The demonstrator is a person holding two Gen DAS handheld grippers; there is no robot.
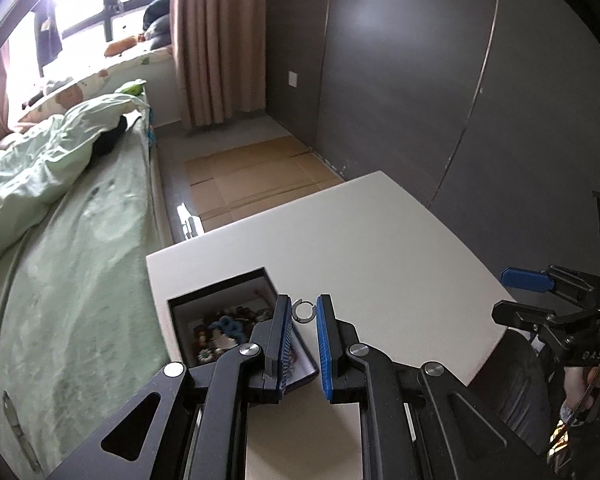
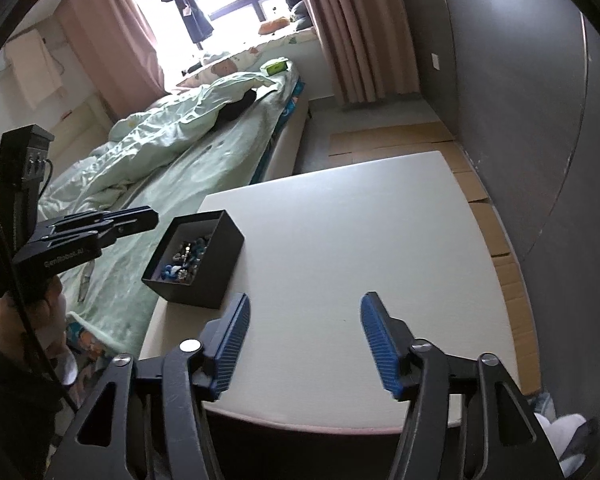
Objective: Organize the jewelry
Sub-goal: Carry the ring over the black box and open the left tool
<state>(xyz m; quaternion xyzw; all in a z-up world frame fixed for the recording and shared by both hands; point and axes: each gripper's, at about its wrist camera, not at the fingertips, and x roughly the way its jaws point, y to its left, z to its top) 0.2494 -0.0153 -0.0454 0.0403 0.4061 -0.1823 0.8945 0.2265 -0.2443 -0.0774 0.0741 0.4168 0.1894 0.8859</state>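
The ring [image 1: 302, 311], a small split hoop, appears to be pinched between the pad tips of the left claw [image 1: 303, 312], its opening facing up and its flat face toward the camera. The jaws stand narrow with a slim gap, and the ring spans that gap at the very tips; whether it is truly gripped or only lies on the counter [image 1: 380, 240] just behind them, the left view does not settle, though the hold looks likelier. The box [image 1: 216, 292], black and open-topped, lies just left of that claw, at the counter's left edge beside the bed [image 1: 80, 260]. So the coming move should be a short shift left, then release over the opening.

Inside the box is a heap of beads and other jewelry [image 2: 188, 258], blue and metallic bits mixed together, unsorted.

The right claw [image 2: 304, 308] hangs wide and empty above bare counter, right of the box and well apart from the ring. The left hand is plainly the nearer.
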